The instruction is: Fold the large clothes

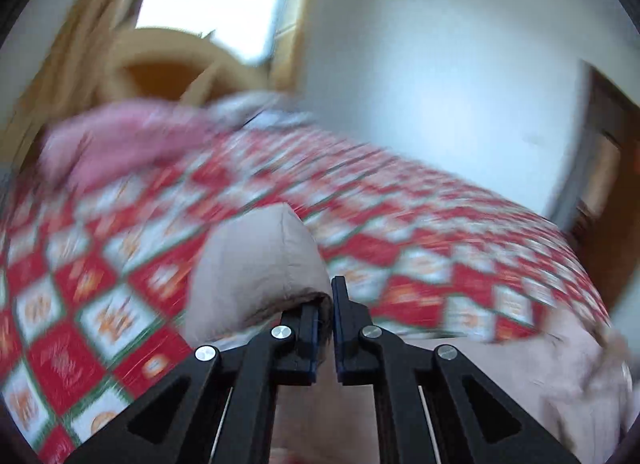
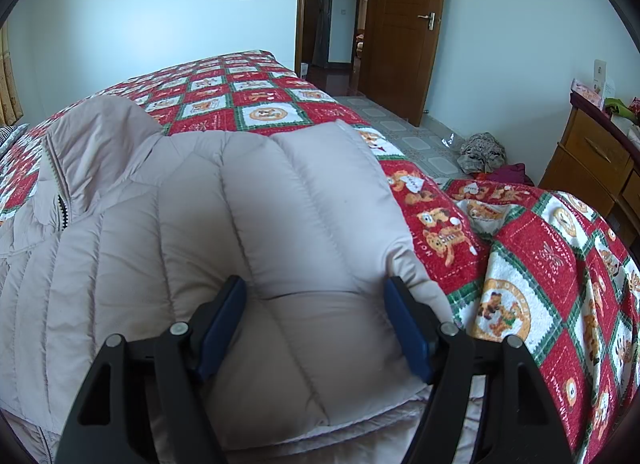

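A beige quilted down jacket (image 2: 224,200) lies on a bed with a red, white and green checkered quilt (image 2: 248,92). Its zipper and collar are at the left in the right wrist view. My right gripper (image 2: 316,304) is open, its blue-padded fingers spread just above a folded part of the jacket. My left gripper (image 1: 326,304) is shut on a fold of the jacket (image 1: 256,260), lifted above the quilt (image 1: 400,204). The left wrist view is blurred by motion.
An open wooden door (image 2: 404,24) and a doorway stand at the far end of the room. A wooden dresser (image 2: 596,160) is at the right. Clothes lie in a heap on the tiled floor (image 2: 480,152). A pink bundle (image 1: 116,140) sits on the bed near a window.
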Tool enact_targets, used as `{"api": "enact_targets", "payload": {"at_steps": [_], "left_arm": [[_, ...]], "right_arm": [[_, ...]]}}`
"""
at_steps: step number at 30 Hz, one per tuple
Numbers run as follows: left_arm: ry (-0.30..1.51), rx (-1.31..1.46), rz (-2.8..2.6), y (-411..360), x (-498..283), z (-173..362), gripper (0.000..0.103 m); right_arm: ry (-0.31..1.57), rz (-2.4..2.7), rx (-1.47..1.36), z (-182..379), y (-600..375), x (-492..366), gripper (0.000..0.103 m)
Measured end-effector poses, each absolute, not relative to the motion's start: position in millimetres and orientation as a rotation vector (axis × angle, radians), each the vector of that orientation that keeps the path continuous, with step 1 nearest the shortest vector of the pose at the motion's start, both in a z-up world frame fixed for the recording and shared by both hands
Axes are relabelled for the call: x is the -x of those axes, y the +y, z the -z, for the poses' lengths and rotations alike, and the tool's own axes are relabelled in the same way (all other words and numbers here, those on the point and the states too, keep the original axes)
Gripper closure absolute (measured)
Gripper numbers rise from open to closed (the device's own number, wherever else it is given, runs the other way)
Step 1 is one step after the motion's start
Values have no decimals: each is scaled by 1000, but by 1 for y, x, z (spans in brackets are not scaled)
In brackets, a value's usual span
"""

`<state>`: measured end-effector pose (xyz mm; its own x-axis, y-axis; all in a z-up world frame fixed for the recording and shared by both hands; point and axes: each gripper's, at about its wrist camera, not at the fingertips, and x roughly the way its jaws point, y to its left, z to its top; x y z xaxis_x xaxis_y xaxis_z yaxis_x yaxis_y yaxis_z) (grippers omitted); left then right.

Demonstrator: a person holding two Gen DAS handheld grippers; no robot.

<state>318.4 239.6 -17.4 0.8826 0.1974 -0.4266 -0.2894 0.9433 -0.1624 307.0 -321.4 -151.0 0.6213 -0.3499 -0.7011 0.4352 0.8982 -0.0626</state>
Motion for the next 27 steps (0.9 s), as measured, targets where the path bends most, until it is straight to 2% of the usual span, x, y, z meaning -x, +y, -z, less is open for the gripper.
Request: {"api": "enact_targets", "payload": {"at_steps": [3,7,10,15,17,19,20,22,27], "left_arm": [[351,78,-63,158,-303,-5,98],[333,-69,151,53,-280,1,98],[375,-153,253,-13,-269,28,98],[583,-296,359,-84,-268,94,96],[655,-354,362,-99,-268,110,82],[675,-399,366,-105,-267,115,55],[668,-410,367,-107,-262,113,50],[664,-401,402,-105,-254,108,32],[634,-219,488,-62,-217,77,28]], "right_arm": [[779,452,-118,151,-321,-307,29],[779,452,-117,151,-321,-307,29],[778,452,-118,151,-321,-306,29],[778,452,-118,151,-322,-306,29],[778,451,-118,151,-322,-305,28],[778,451,-116,151,-321,-305,28],[779,451,-114,151,-321,-306,28],[778,449,-117,151,-320,-306,28],[778,445,-122,151,-320,-308,28]]}}
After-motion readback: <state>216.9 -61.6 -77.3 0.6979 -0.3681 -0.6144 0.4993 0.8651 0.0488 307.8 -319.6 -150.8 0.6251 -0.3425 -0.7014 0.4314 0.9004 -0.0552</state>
